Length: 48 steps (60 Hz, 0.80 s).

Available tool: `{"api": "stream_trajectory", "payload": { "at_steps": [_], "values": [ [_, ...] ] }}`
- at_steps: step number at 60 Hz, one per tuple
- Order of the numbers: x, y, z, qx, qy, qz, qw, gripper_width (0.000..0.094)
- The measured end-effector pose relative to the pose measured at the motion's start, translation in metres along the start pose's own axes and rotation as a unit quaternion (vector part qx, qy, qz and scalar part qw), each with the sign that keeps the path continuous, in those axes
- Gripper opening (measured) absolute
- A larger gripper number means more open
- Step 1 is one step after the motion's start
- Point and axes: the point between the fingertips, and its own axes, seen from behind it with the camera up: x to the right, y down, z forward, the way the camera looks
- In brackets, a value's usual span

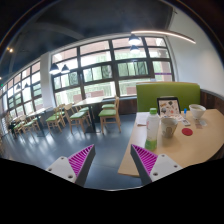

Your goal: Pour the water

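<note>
My gripper (112, 160) is open and empty, its two pink-padded fingers (80, 160) spread wide above the floor at the near corner of a light wooden table (200, 150). On the table, beyond the right finger, stand a clear cup (170, 126), a white cup (196, 114) and a small green bottle-like thing (152, 141). A small upright sign (168, 105) stands behind them. Nothing is between the fingers.
A green bench seat (150, 96) backs the table. To the left are more tables and wooden chairs (108, 113) along a wall of large windows (95, 70). Grey floor (60, 145) lies ahead of the fingers.
</note>
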Motion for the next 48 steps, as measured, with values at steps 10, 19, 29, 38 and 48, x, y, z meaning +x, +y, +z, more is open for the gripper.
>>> {"api": "stream_trajectory", "payload": {
  "at_steps": [10, 19, 29, 38, 48],
  "values": [
    [0.043, -0.008, 0.015, 0.015, 0.048, -0.015, 0.999, 0.0769],
    [0.108, -0.013, 0.037, 0.054, 0.102, -0.032, 0.993, 0.0763],
    [0.162, -0.021, 0.086, 0.101, 0.145, -0.062, 0.982, 0.0771],
    [0.182, -0.031, 0.145, 0.114, 0.129, -0.063, 0.983, 0.0768],
    [0.19, -0.042, 0.189, 0.119, 0.145, -0.061, 0.98, 0.0682]
  ]
}}
